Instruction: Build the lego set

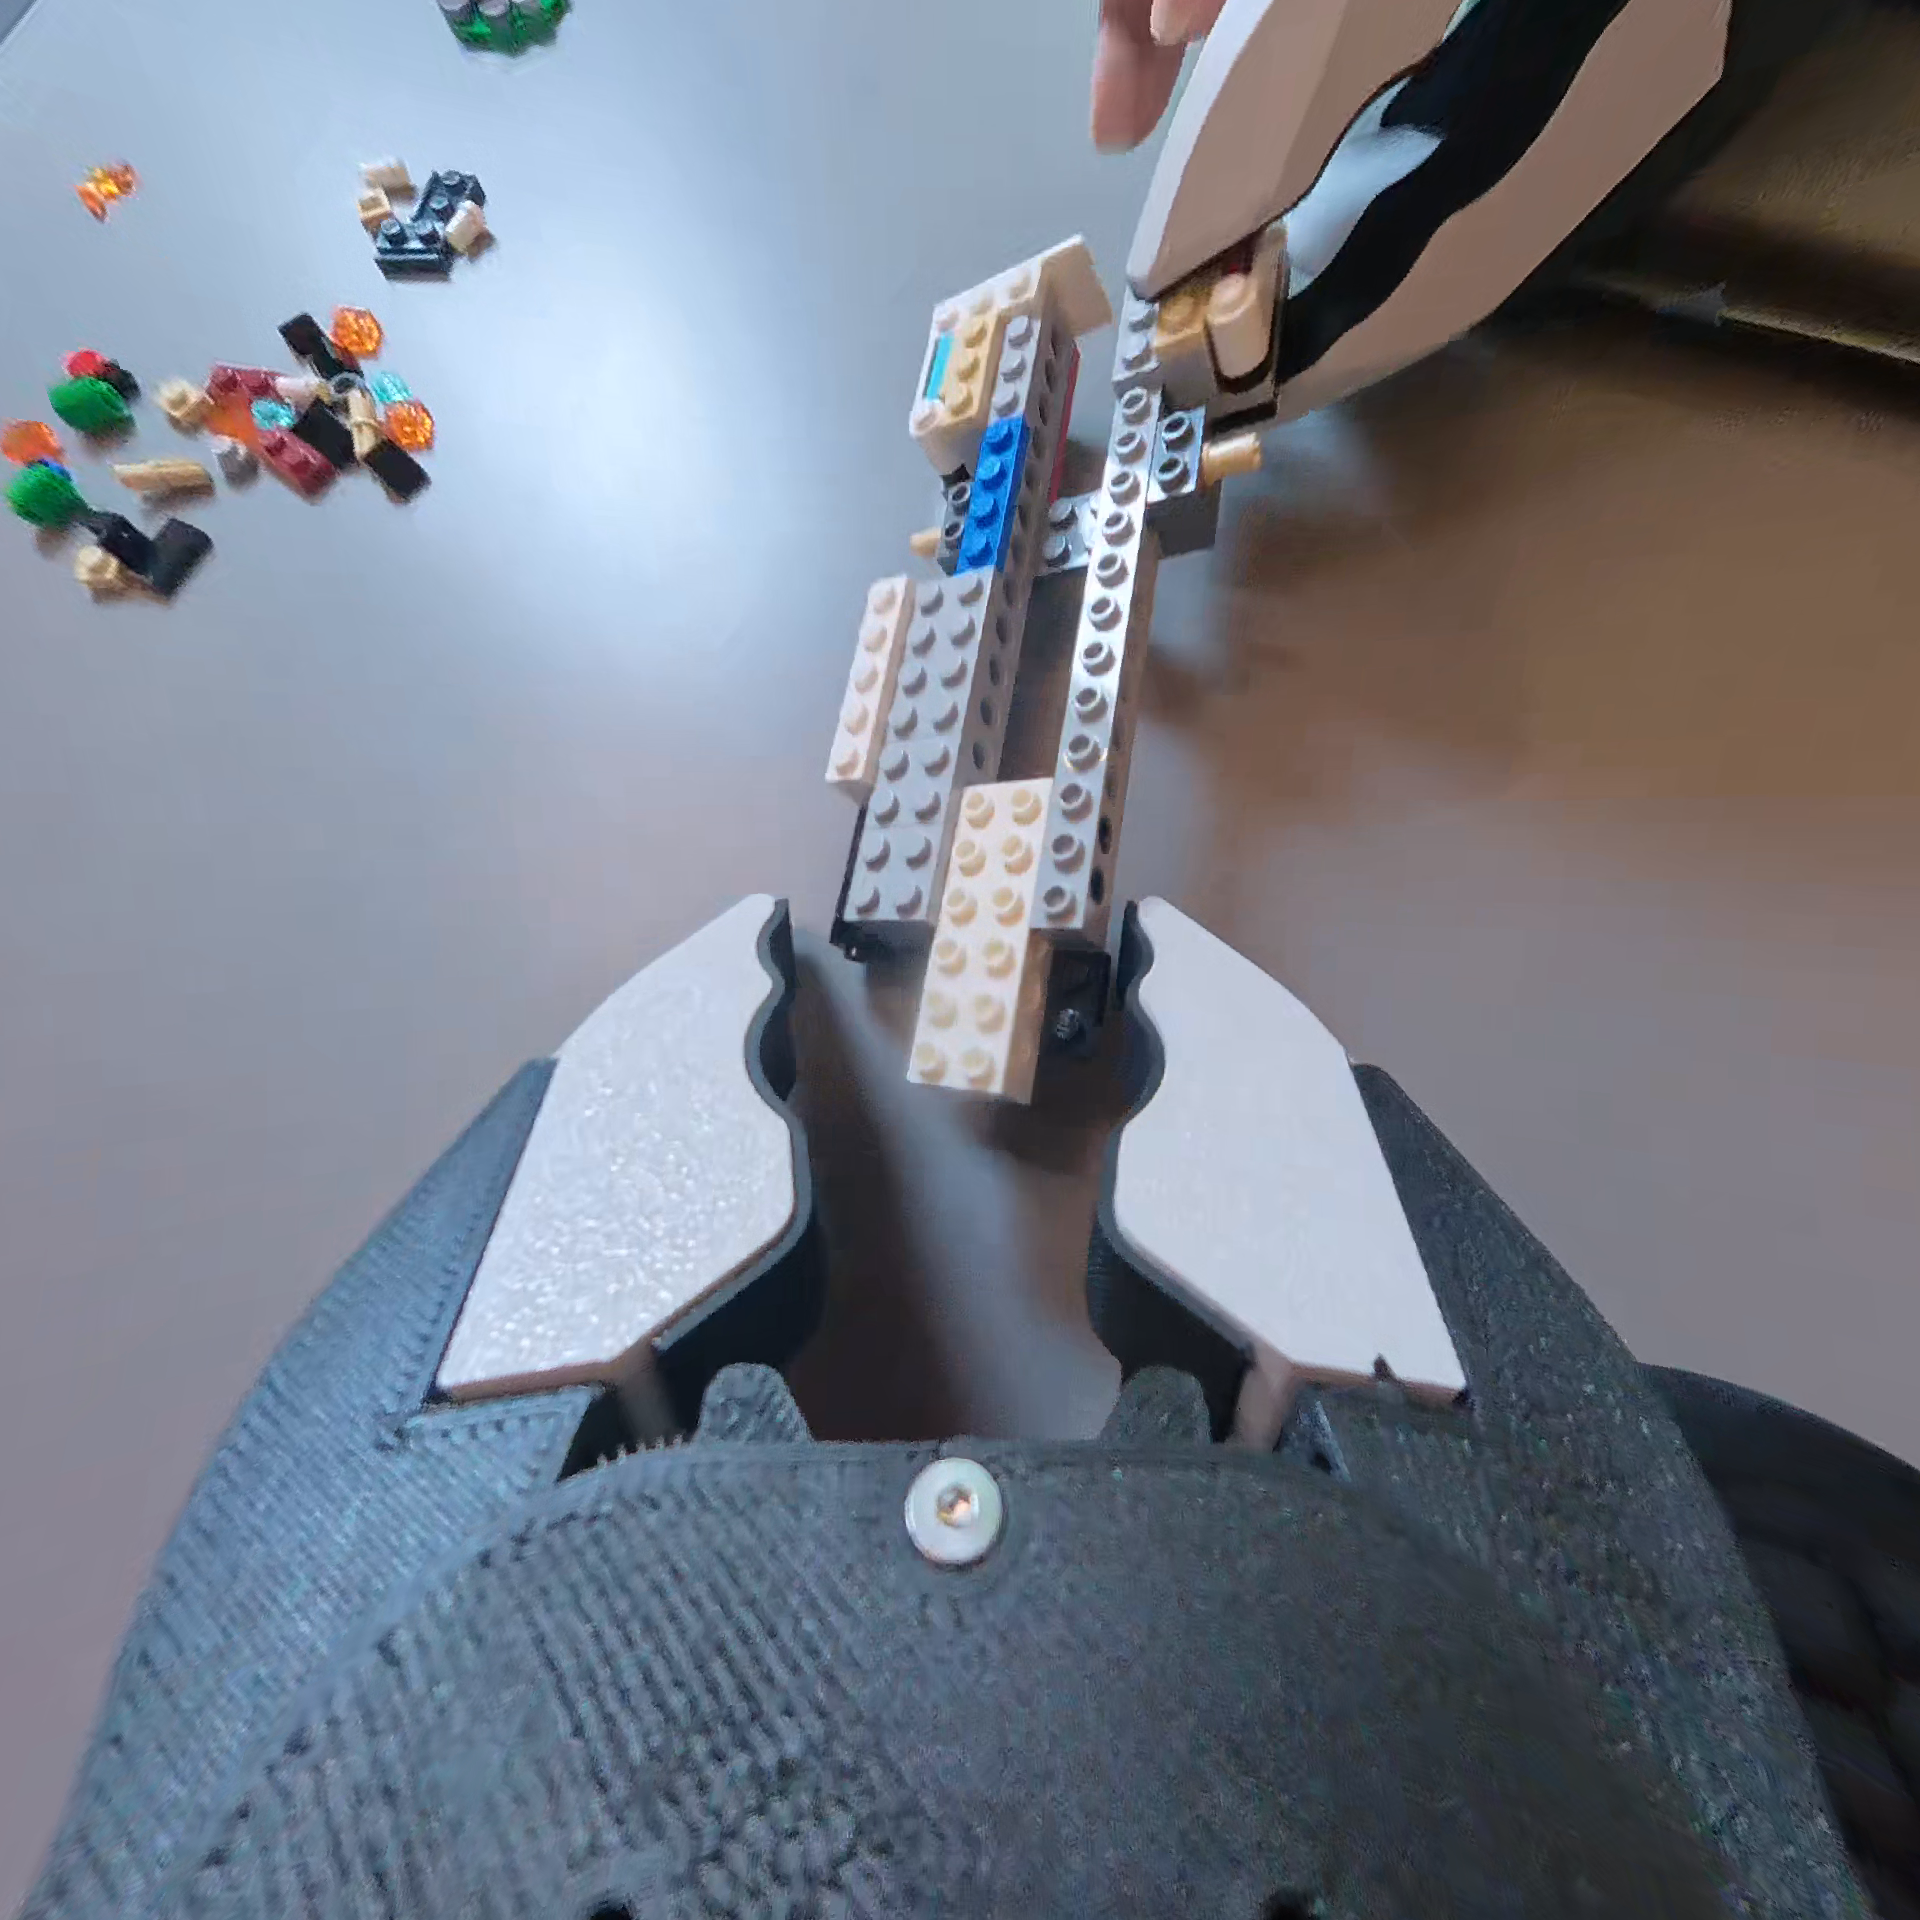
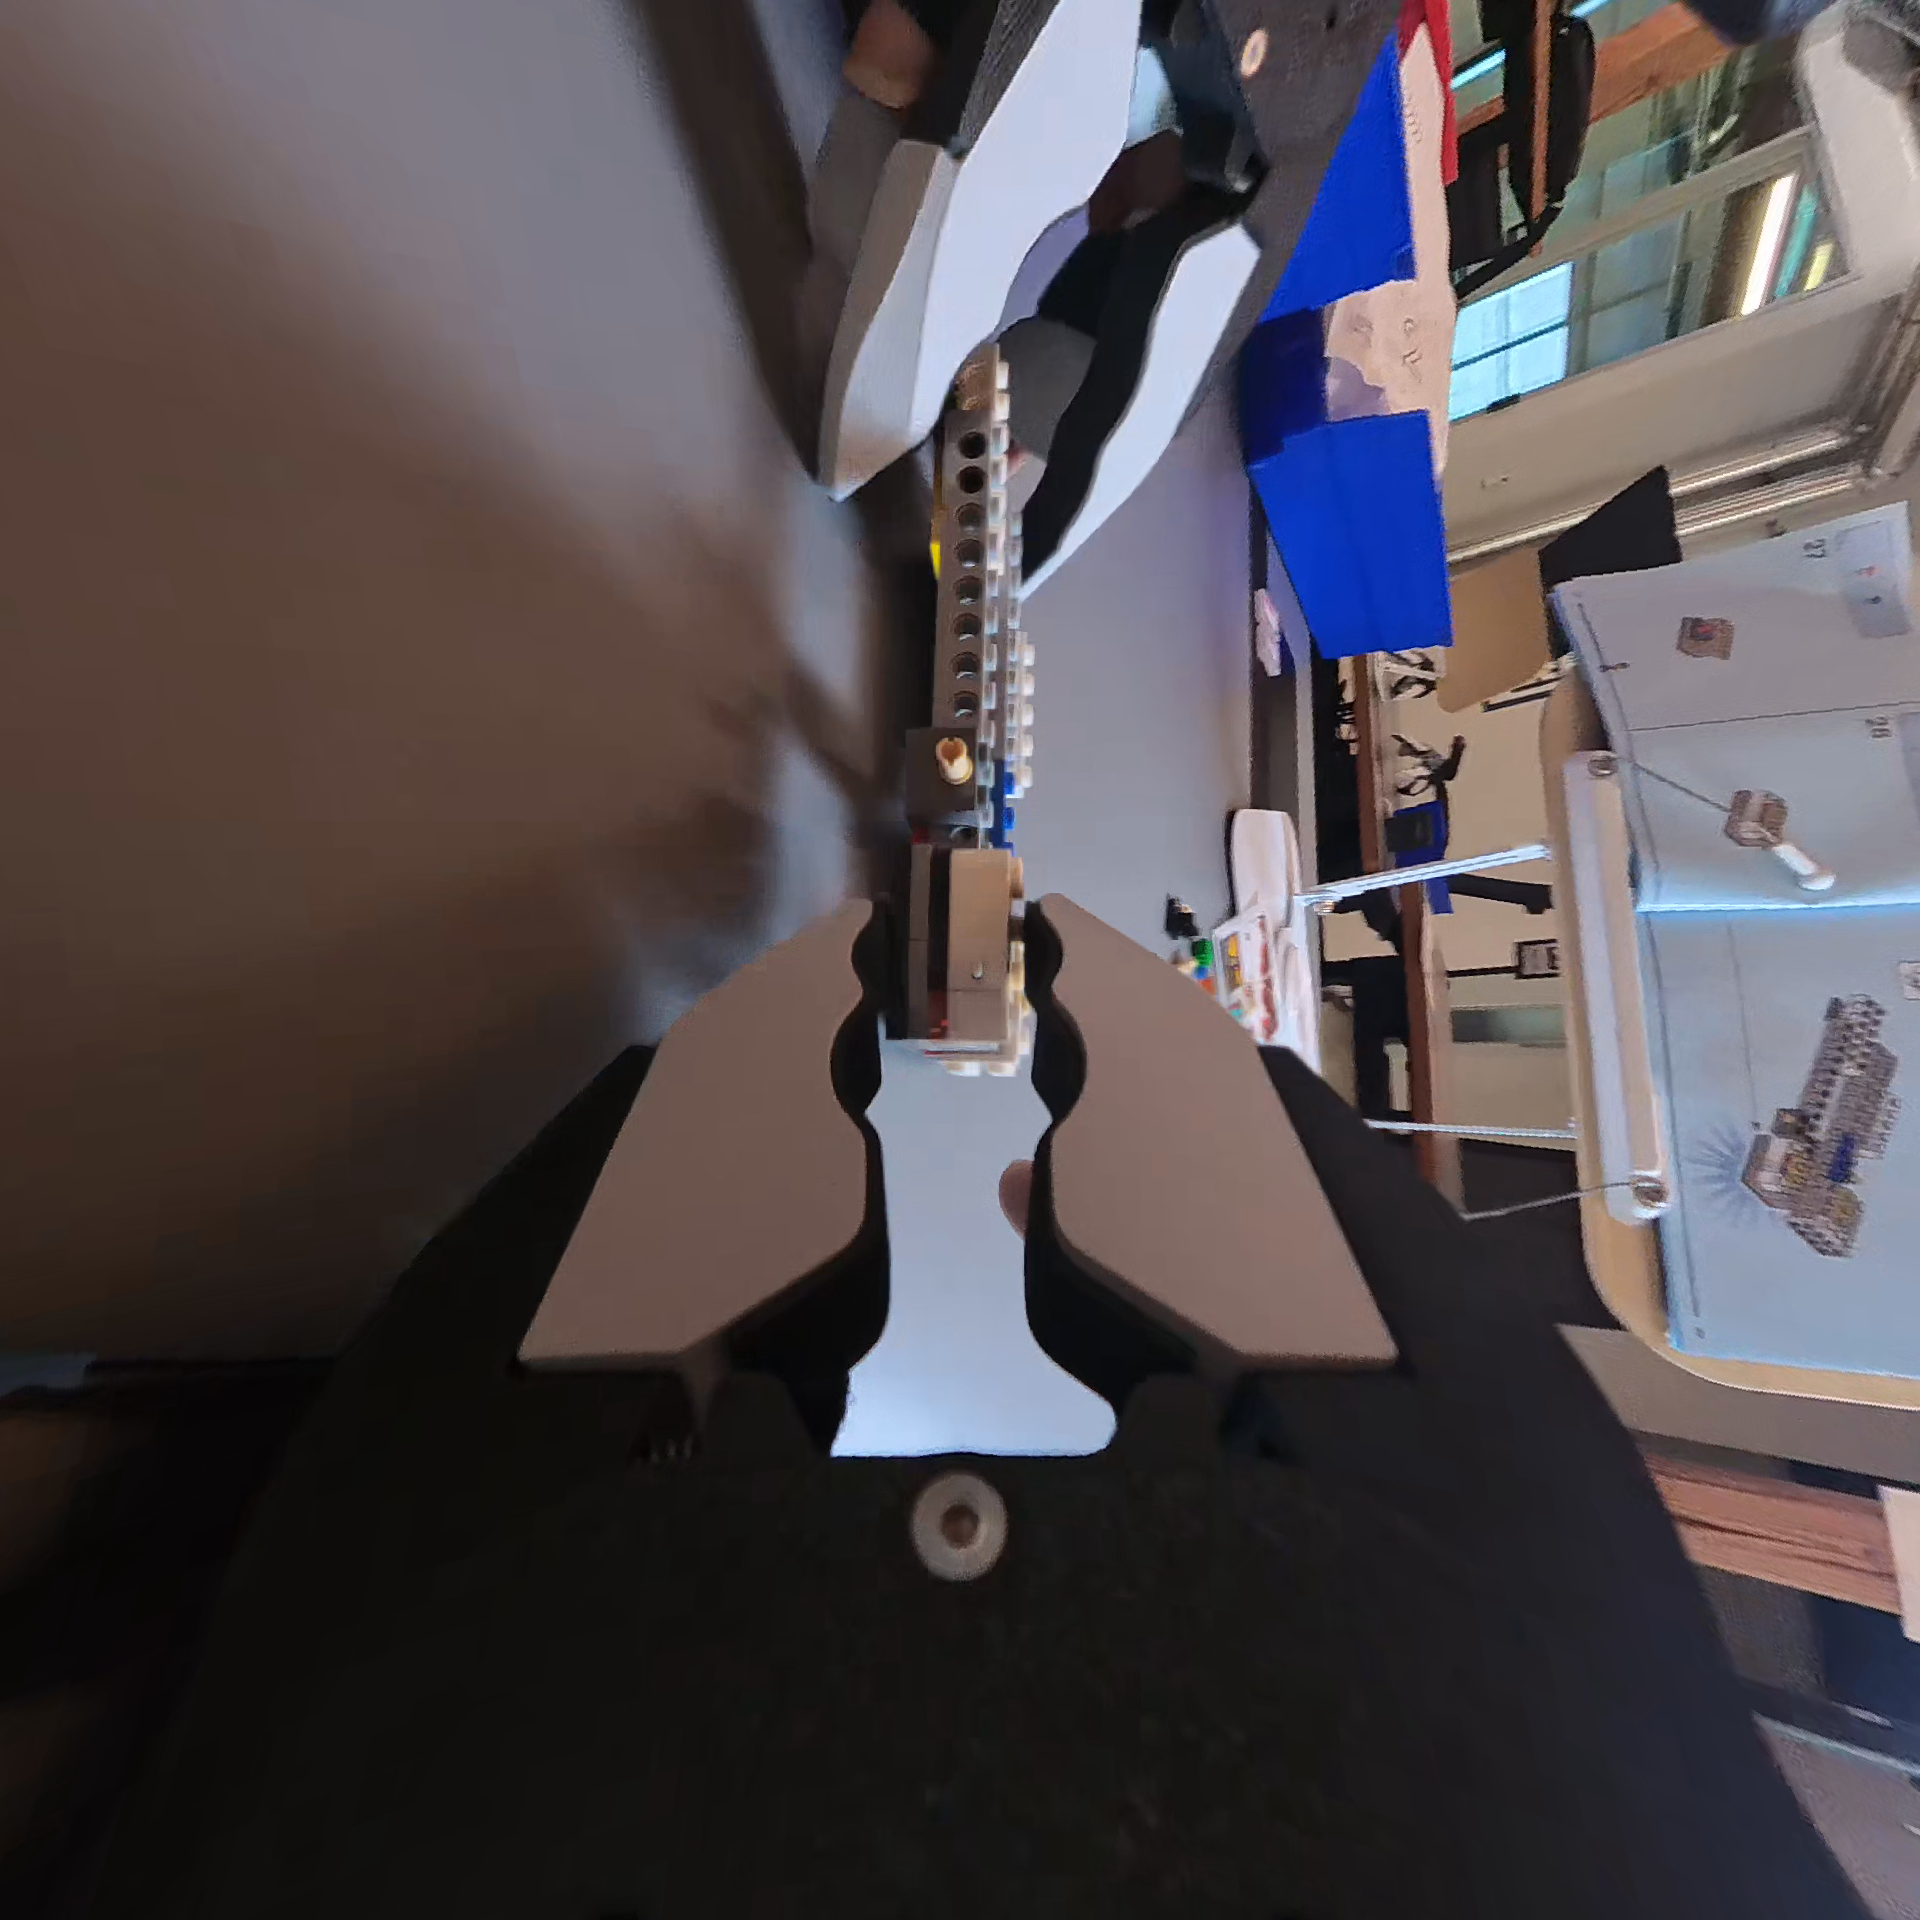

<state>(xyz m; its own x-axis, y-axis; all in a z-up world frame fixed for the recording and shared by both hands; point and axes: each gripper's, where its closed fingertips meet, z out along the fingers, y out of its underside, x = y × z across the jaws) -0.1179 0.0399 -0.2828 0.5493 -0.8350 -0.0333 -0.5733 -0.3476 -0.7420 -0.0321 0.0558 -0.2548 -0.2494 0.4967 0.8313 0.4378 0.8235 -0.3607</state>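
Left gripper (image 1: pixel 961 925), lower centre of the left wrist view: jaws spread wide, the near end of the lego build (image 1: pixel 997 665) between the fingertips. Right fingertip sits against the build's black end piece; left fingertip stands clear of it, so whether there is any real hold cannot be told.

Right gripper (image 2: pixel 956 920), centre of the right wrist view: jaws closed on the tan and dark end block of the same build (image 2: pixel 971 644). In the left wrist view it enters from the upper right (image 1: pixel 1210 343), clamped on the far end.

Build: long grey beams with holes, tan plates, one blue brick (image 1: pixel 995 497), a tan pin (image 1: pixel 1231 454) sticking out near the far end. It spans between the two grippers over the brown table (image 1: pixel 520 831).

Loose pieces (image 1: pixel 229 436) scattered at left of the left wrist view, red, black, tan, green, clear orange. A smaller cluster (image 1: pixel 426 216) above them.

Right wrist view, right edge: open instruction booklet (image 2: pixel 1787 935) on a stand; blue box (image 2: pixel 1351 499) above it.
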